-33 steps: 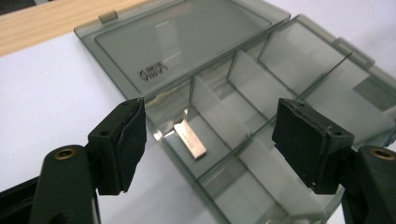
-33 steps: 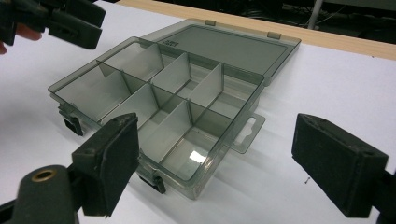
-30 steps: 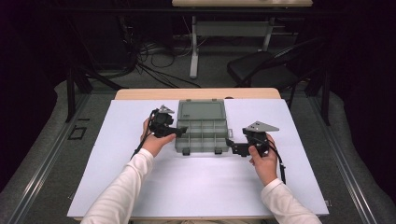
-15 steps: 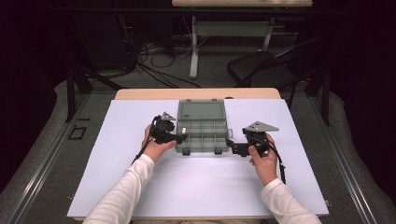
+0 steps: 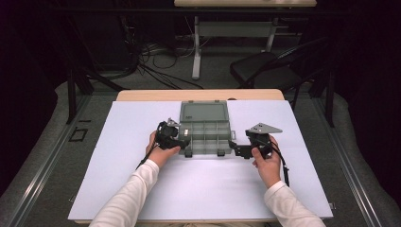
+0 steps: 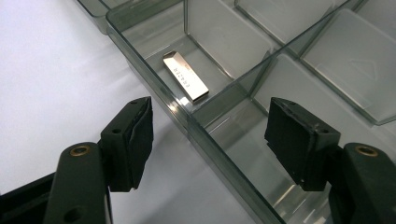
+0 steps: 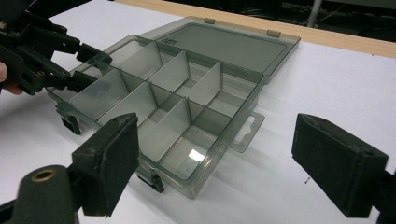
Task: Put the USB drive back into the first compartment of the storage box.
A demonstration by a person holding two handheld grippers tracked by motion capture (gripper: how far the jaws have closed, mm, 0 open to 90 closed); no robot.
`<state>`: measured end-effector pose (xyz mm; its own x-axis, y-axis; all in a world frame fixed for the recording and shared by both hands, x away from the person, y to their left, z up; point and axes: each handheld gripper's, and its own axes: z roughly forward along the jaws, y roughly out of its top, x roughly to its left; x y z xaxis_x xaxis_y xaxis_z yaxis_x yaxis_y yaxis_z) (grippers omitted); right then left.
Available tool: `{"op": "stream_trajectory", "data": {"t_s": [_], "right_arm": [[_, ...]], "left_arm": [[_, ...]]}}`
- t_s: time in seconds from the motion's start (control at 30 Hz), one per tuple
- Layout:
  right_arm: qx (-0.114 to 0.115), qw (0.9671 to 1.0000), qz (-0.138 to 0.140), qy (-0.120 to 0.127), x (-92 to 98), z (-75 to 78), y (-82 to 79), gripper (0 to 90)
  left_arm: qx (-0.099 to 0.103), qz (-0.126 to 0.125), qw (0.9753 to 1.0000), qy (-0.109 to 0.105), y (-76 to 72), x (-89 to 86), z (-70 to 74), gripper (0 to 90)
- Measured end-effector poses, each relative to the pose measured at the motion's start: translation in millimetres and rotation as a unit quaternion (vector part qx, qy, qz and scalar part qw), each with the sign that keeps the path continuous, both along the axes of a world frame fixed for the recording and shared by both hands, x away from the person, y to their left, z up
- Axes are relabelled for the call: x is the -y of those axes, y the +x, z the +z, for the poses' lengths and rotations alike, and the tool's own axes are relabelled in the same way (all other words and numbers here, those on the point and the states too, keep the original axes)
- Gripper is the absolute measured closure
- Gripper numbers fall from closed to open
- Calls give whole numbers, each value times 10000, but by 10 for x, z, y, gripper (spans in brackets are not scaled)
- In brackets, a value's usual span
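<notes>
Right gripper view: open compartment box on white sheet.
Right gripper (image 7: 224, 172) jaws spread wide, nothing between the pads, just short of the box's (image 7: 187, 100) near corner. Lid (image 7: 224, 44) lies flat behind (hinged at far edge). Left gripper (image 7: 70, 63) at the box's far-left compartments, one jaw inside the wall; state unclear.

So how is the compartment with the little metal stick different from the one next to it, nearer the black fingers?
The compartment with the USB stick holds that one silver stick lying flat; the neighbouring compartment holds nothing. The neighbouring one sits between the left gripper's open fingers, one inside, one outside the wall; the stick's compartment lies beyond them. Both share the organizer box's clear grey walls.
</notes>
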<state>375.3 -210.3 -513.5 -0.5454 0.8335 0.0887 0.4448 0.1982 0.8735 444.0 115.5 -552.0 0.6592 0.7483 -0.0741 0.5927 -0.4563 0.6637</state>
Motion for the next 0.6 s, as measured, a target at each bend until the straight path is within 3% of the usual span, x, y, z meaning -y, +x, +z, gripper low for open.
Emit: {"op": "stream_trajectory", "data": {"t_s": [0.07,0.27,0.6], "right_arm": [[-7,10000,-3,6,-1,-3,2,146],[-15,10000,-7,-3,-1,-7,3,146],[-14,10000,30,-16,-23,-16,15,147]], "left_arm": [[107,83,9999,12,-11,23,-31,318],[136,-9,9998,135,-20,44,-67,325],[120,-83,9999,-29,-18,9,-93,329]]}}
